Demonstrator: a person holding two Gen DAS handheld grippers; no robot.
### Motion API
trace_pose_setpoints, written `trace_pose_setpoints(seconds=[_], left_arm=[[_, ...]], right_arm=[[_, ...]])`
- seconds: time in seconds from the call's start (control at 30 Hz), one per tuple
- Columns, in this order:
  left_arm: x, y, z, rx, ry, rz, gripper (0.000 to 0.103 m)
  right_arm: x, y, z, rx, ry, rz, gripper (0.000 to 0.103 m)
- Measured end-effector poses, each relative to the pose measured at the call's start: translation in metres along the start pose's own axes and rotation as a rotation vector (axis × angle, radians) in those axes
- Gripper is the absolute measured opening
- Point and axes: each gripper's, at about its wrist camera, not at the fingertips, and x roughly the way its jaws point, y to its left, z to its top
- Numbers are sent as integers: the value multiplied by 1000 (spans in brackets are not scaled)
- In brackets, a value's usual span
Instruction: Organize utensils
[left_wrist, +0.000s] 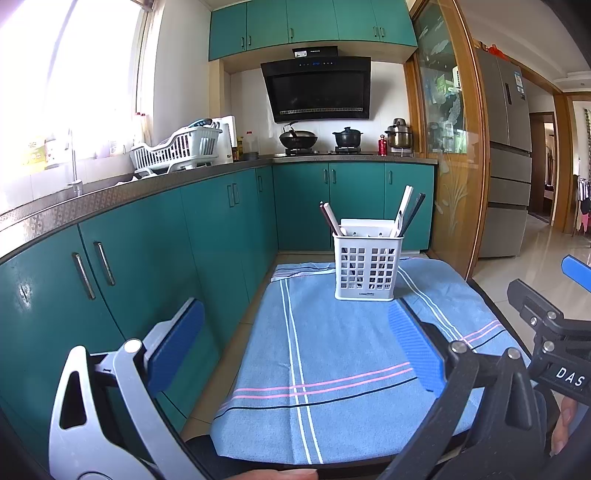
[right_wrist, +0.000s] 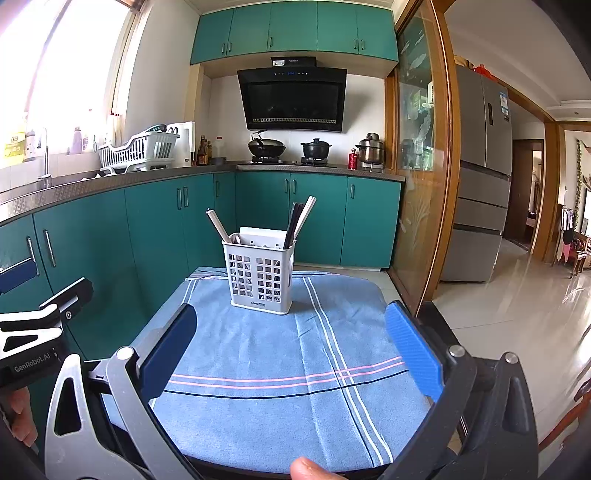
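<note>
Bare blue cloth (right_wrist: 258, 354) lies open ahead of me, wide enough to pass. Only the white holder (right_wrist: 260, 278) stands at the far end, chopsticks (right_wrist: 300, 218) leaning out above it. My other gripper (right_wrist: 40, 325) crowds my near left.

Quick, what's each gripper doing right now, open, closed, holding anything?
Left gripper: open, holding nothing.
Right gripper: open, holding nothing.

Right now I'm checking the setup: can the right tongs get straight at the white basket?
Probably yes. The right tongs are open and empty, facing the basket, with only bare blue cloth between. The left tongs sit off to the side.
</note>
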Motion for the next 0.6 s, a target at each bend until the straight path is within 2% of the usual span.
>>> trace_pose_setpoints(seconds=[0.6], left_arm=[[6,2,-4,12,24,-5,99]], right_arm=[[3,1,-3,-3,14,6,100]])
